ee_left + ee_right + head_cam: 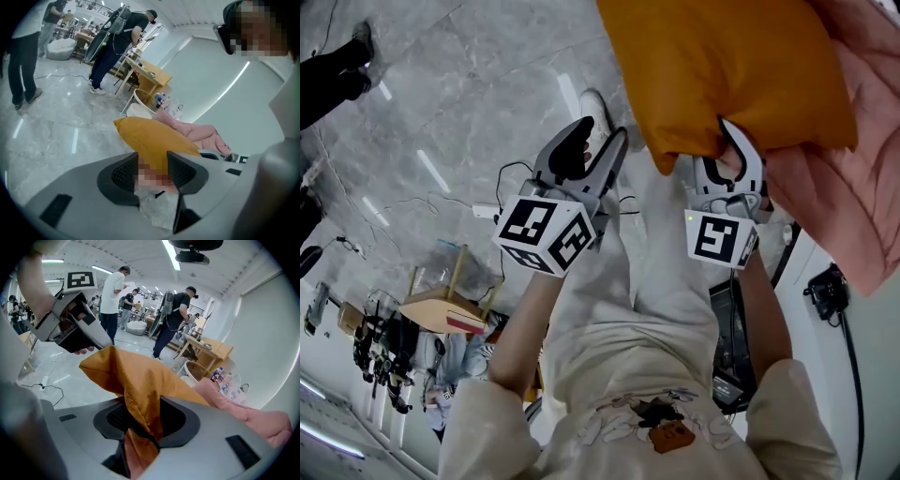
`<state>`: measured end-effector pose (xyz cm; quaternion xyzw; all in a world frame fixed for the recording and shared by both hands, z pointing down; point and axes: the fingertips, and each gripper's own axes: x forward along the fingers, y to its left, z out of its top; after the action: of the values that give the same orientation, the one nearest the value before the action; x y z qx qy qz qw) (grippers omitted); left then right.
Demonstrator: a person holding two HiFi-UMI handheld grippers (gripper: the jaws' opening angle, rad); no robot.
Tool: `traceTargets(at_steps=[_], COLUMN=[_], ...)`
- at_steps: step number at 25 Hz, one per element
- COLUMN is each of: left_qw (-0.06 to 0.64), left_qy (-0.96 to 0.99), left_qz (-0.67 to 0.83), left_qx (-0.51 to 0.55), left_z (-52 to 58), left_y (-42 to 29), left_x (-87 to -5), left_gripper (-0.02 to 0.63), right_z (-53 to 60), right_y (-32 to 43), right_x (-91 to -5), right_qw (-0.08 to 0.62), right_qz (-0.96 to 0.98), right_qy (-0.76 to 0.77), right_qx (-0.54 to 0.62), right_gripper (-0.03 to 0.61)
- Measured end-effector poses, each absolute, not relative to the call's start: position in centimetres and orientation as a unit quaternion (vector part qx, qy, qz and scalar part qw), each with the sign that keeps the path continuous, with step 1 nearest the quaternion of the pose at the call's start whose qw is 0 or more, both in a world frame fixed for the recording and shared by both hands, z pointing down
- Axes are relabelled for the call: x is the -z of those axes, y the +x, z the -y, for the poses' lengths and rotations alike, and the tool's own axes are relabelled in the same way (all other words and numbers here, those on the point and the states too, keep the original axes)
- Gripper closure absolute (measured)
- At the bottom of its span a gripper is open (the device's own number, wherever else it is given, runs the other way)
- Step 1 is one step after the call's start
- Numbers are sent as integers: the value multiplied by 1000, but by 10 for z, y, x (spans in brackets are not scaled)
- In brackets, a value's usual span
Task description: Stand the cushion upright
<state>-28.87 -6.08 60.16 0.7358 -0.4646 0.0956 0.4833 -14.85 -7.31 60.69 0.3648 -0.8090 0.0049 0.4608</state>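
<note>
Stretching across the upper left of the head view, a polished grey marble-look floor (469,84) carries bright streaks of reflected strip light and a thin dark cable (412,202). The left gripper view looks over that floor to a light wooden table (150,77), a plain white wall (206,84) and a person in dark clothes (119,42) standing at the table, with more figures and benches farther back. The mustard-orange fabric cushion (722,66) fills the upper right of the head view, lifted clear of the floor, plump and softly creased, its right side against a pink quilted blanket (853,187). Its lower corner hangs down into the right gripper (733,155), whose jaws pinch the gathered cloth; in the right gripper view the fabric bunches into a fold between the dark pads and trails below them. The left gripper (598,141) sits just left of the cushion, its jaws spread wide and gripping nothing, the cushion lying beyond their gap.
</note>
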Motion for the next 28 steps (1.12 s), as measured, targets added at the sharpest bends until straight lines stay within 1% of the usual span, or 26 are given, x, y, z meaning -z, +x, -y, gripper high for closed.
traceTargets(at_steps=[3, 4, 8, 13, 16, 28], left_qw=[451, 441, 417, 427, 430, 391], left_qy=[745, 750, 766, 769, 773, 806], left_qz=[475, 475, 464, 448, 440, 412], left_qx=[-125, -134, -158, -162, -156, -168], left_z=[63, 64, 62, 67, 69, 93], left_y=[-294, -294, -284, -264, -255, -205], left_x=[-602, -601, -602, -615, -616, -572], left_gripper=[536, 551, 560, 586, 586, 586], right_z=[74, 74, 66, 66, 68, 77], right_y=[-143, -140, -131, -119, -113, -70], right_x=[-599, -594, -576, -559, -552, -509], right_qw=[446, 445, 442, 427, 414, 344], right_qz=[812, 812, 806, 802, 798, 792], right_qy=[375, 378, 393, 417, 436, 500], right_qx=[-8, -9, -16, -31, -38, -75], right_gripper=[415, 416, 417, 420, 425, 446])
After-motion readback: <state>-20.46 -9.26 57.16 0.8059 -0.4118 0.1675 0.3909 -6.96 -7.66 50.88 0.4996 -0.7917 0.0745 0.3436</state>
